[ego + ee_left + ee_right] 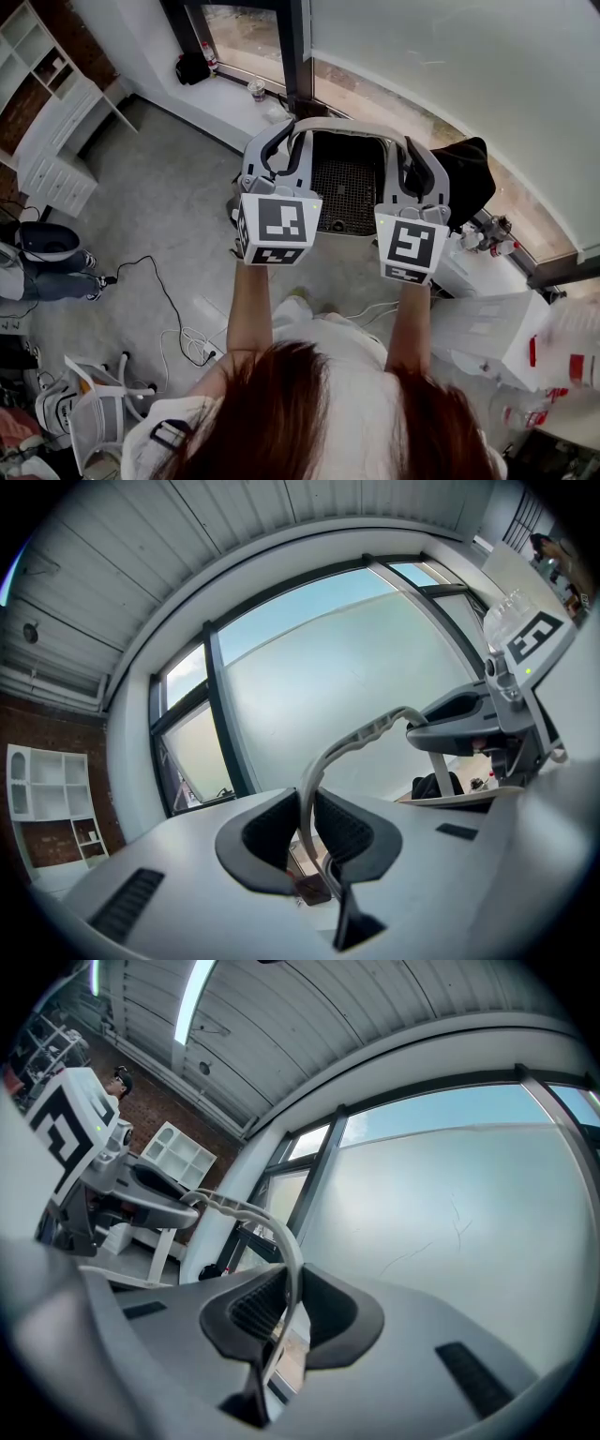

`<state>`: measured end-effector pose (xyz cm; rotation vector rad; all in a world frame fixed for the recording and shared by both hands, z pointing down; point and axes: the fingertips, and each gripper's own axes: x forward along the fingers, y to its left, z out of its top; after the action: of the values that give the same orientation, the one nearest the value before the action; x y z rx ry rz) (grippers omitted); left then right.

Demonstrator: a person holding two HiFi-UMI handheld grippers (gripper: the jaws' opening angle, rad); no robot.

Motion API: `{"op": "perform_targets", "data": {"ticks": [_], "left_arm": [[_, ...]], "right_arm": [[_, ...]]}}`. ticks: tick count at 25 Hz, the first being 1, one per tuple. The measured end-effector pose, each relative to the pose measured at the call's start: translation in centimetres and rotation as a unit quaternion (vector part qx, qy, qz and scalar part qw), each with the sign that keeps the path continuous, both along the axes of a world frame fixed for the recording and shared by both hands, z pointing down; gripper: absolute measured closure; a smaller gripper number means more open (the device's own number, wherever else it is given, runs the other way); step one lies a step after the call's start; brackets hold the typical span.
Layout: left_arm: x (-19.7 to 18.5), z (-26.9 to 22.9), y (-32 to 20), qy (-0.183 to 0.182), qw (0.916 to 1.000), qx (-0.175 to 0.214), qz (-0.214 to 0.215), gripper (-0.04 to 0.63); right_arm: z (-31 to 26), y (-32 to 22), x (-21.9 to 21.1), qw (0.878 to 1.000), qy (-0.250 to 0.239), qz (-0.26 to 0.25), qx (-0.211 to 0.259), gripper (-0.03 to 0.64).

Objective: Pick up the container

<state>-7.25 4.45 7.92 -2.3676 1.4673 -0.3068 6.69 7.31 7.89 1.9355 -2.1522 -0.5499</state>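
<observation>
The container (pixel 347 127) is a pale-rimmed basket with a dark mesh floor. It hangs in the air in front of the person, held between both grippers. My left gripper (pixel 278 143) is shut on the rim's left side. My right gripper (pixel 413 161) is shut on the right side. In the left gripper view the dark pads (pixel 262 829) pinch the curved white rim (pixel 352 744), and the right gripper (pixel 511 705) shows across from it. In the right gripper view the right gripper (pixel 289 1305) clamps the same rim (pixel 281 1241), with the left gripper (pixel 89 1162) at the left.
A large window and sill with a small jar (pixel 256 89) and a black bag (pixel 192 67) lie ahead. White shelves (pixel 52 112) stand at the left. Cables (pixel 169 309) and a chair (pixel 89 408) are on the floor. White boxes (pixel 487 328) sit at the right.
</observation>
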Motion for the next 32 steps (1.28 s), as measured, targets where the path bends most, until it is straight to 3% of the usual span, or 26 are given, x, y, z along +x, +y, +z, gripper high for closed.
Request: {"op": "perform_targets", "data": {"ticks": [32], "left_arm": [[0.1,-1.0,-2.1,0.005,0.9993,0.017,0.032,0.528]], "right_arm": [[-0.9,-1.3,-0.1,1.000,0.004,0.018,0.017,0.555]]}}
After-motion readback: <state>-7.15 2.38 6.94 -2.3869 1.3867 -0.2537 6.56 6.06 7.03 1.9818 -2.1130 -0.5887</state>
